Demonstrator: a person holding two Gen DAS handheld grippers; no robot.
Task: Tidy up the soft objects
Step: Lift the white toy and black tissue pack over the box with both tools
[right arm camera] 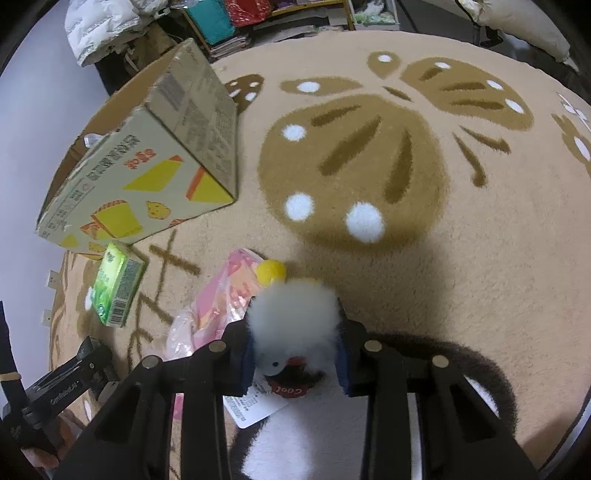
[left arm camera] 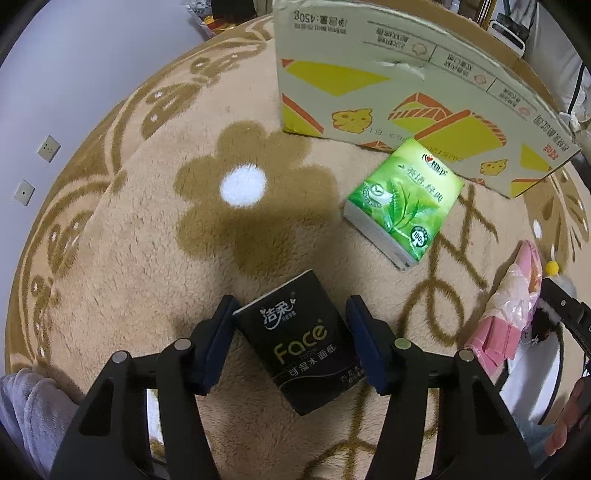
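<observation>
A black "Face" tissue pack [left arm camera: 301, 341] lies on the beige carpet between the fingers of my left gripper [left arm camera: 291, 345]. The jaws stand open around it, with a gap on the right side. A green tissue pack [left arm camera: 402, 205] lies further ahead, against a cardboard box [left arm camera: 388, 74]; it also shows in the right wrist view [right arm camera: 116, 284]. My right gripper [right arm camera: 295, 354] is shut on the fluffy white head of a plush penguin [right arm camera: 291, 321] with a yellow pompom [right arm camera: 271, 271]. A pink plastic-wrapped pack [right arm camera: 218, 306] lies just left of the plush.
The open cardboard box [right arm camera: 147, 177] stands at the carpet's left side in the right wrist view. A white wall with sockets [left arm camera: 48, 147] borders the carpet. Stacked clutter and a white jacket [right arm camera: 107, 26] lie beyond the carpet. The left gripper's handle [right arm camera: 70, 380] shows lower left.
</observation>
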